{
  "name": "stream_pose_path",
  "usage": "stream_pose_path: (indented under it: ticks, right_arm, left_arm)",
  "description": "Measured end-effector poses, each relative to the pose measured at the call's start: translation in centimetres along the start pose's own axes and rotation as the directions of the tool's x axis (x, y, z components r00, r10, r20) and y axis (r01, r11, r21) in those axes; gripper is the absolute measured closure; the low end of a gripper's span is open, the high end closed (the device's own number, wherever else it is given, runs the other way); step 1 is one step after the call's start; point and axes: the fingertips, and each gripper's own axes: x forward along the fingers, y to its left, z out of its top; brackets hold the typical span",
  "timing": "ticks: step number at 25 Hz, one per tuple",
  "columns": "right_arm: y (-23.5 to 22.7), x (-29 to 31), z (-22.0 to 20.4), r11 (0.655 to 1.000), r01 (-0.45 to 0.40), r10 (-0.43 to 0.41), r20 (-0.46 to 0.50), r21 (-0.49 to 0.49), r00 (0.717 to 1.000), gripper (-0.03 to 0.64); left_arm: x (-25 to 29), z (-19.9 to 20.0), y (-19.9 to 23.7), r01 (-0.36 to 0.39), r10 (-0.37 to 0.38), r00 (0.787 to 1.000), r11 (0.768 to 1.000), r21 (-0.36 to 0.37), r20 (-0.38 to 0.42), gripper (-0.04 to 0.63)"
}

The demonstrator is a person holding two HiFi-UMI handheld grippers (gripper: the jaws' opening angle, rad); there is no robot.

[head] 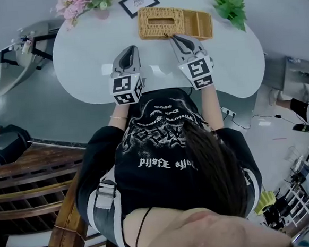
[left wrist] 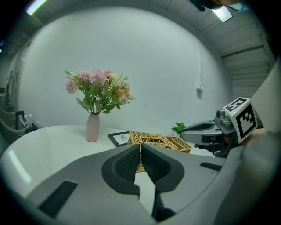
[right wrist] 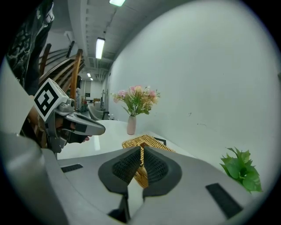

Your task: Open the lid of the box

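Two grippers over a white table (head: 86, 62), both w/ jaws pressed together. Only the head view gives the layout from above. The wicker box (head: 197, 25) sits at the table's far side, its slotted lid (head: 160, 21) flat on the left part, w/ an open-topped section on the right. A person in a black printed shirt leans in below. The gripper views add what the head view lacks: pink flowers upright in a pale vase (left wrist: 92, 127), white wall behind, ceiling lights. A framed card (left wrist: 119, 138) lies just left of the box, a green plant (right wrist: 240, 169) to its right.

On the left gripper (left wrist: 140, 146) the pads meet at the tips w/ nothing btwn. It is on the near side of the box, apart from it. On the right gripper (right wrist: 141, 148) the pads are closed too, tips at the box's near edge, approx. where lid meets open section. Wicker shows thru the slit; can't tell if any is pinched.
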Motion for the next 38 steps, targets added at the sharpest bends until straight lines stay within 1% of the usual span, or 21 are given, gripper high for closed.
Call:
stream_pose_path:
  ticks: [5, 9, 11, 20, 25, 29, 33, 38]
  right_arm:
    - [0.2, 0.7, -0.8, 0.997, -0.055, 0.052, -0.049, -0.046, 0.997, 0.57]
    - [0.4, 1.5, -1.8, 0.991, -0.099, 0.091, -0.095, -0.089, 0.991, 0.547]
    - [0.6, 1.9, -2.2, 0.986, -0.128, 0.116, -0.118, -0.104, 0.986, 0.515]
    - [0.9, 3.8, -3.4, 0.965, -0.202, 0.166, -0.202, -0.17, 0.965, 0.515]
    - [1.0, 4.4, -4.2, 0.957, -0.217, 0.169, -0.24, -0.193, 0.956, 0.518]
    - [0.6, 4.8, -4.5, 0.955, -0.202, 0.144, -0.255, -0.218, 0.956, 0.557]
    - [0.2, 5.1, -4.3, 0.953, -0.194, 0.132, -0.256, -0.234, 0.958, 0.577]
    - [0.4, 5.1, -4.3, 0.952, -0.222, 0.162, -0.268, -0.21, 0.95, 0.581]
  left_arm:
    - [0.4, -0.2, 0.5, -0.025, 0.025, 1.0, 1.0, 0.007, -0.014, 0.568]
    - [0.8, -0.5, 0.1, -0.023, 0.024, 0.999, 0.999, 0.021, -0.03, 0.568]
    - [0.9, -0.7, -0.1, -0.02, 0.021, 0.999, 0.999, 0.033, -0.038, 0.568]
    - [0.8, -1.1, 0.3, -0.051, 0.054, 0.997, 0.998, 0.043, -0.055, 0.568]
    - [0.6, -1.5, 0.7, -0.073, 0.075, 0.995, 0.997, 0.038, -0.067, 0.568]
    - [0.7, -2.2, 0.6, -0.07, 0.076, 0.992, 0.995, 0.065, -0.096, 0.568]
    - [0.8, -2.3, 0.4, -0.063, 0.07, 0.992, 0.996, 0.067, -0.102, 0.568]
    - [1.1, -2.1, 0.4, -0.059, 0.064, 0.993, 0.997, 0.057, -0.099, 0.568]
